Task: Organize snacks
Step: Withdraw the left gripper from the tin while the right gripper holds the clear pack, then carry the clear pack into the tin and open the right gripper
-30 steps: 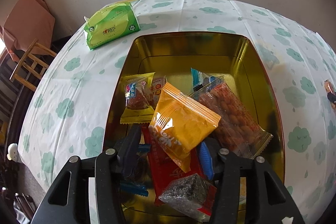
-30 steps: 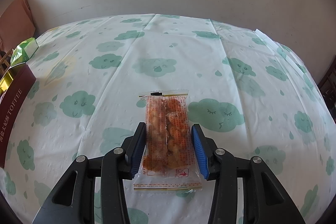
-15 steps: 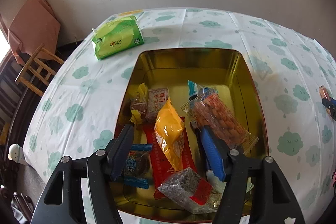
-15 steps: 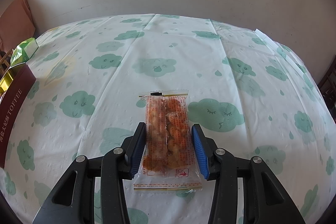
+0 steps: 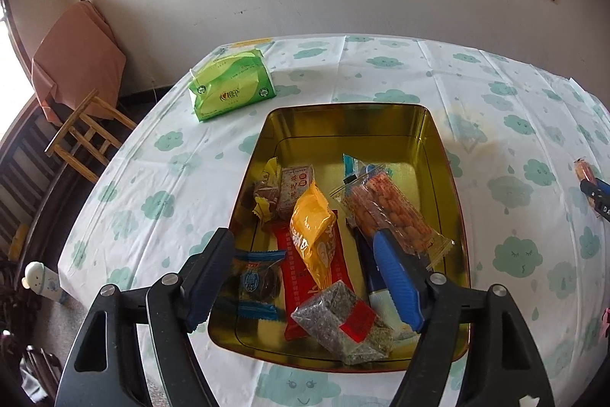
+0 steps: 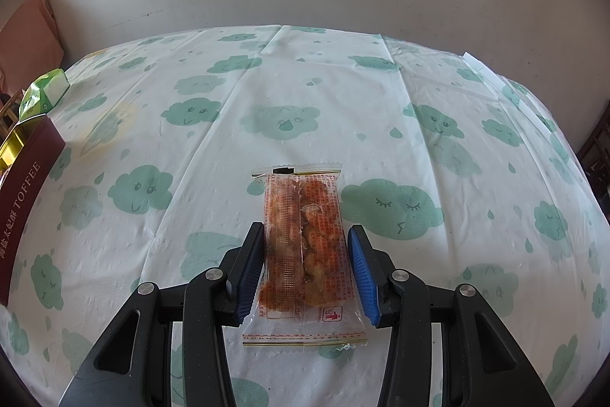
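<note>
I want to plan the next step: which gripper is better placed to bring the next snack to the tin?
Right. The right gripper already brackets the clear peanut packet on the tablecloth. The left gripper hangs open above the gold tin, holding nothing, its jaws having just been opening.

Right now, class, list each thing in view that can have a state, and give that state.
tin: open, no lid on it, several snacks inside
orange packet: lying loose in the tin, not gripped
left gripper: open, fingers have just been opening, clamping nothing
right gripper: fingers closed against both sides of the clear snack pack
clear snack pack: sealed, flat on the tablecloth
</note>
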A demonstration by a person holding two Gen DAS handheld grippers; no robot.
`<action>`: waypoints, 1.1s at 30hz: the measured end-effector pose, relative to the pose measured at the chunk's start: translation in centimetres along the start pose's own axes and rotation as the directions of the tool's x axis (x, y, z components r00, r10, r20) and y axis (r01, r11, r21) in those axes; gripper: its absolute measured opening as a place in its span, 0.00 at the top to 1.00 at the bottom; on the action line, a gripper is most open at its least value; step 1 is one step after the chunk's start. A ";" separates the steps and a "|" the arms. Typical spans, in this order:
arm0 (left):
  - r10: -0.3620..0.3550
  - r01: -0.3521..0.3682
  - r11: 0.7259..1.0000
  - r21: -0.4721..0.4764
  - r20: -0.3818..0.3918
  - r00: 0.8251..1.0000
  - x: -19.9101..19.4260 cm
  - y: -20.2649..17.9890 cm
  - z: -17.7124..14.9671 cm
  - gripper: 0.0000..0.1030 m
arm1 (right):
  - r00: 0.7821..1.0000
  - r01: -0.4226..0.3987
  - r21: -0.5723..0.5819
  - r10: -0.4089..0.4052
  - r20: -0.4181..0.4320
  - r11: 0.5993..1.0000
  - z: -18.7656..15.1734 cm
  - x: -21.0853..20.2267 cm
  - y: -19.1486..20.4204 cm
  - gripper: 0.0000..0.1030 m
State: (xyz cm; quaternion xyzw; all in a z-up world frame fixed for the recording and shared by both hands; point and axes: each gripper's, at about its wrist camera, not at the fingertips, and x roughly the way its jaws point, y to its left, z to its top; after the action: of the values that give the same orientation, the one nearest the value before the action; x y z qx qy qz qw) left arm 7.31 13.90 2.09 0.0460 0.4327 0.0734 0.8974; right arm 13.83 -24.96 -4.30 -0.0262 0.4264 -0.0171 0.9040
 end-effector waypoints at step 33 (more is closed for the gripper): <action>0.015 -0.019 0.993 -0.119 -0.036 0.999 -1.0 2.9 -3.0 0.19 | 0.997 0.034 0.045 -0.031 -0.075 0.998 0.3 -0.3 0.8 0.63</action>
State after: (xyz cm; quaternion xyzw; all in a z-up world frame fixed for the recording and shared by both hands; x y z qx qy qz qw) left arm 4.11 16.67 1.45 -0.0054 0.4427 0.1074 0.8902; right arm 13.87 -24.08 -3.90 -0.0115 0.4588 -0.0428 0.8874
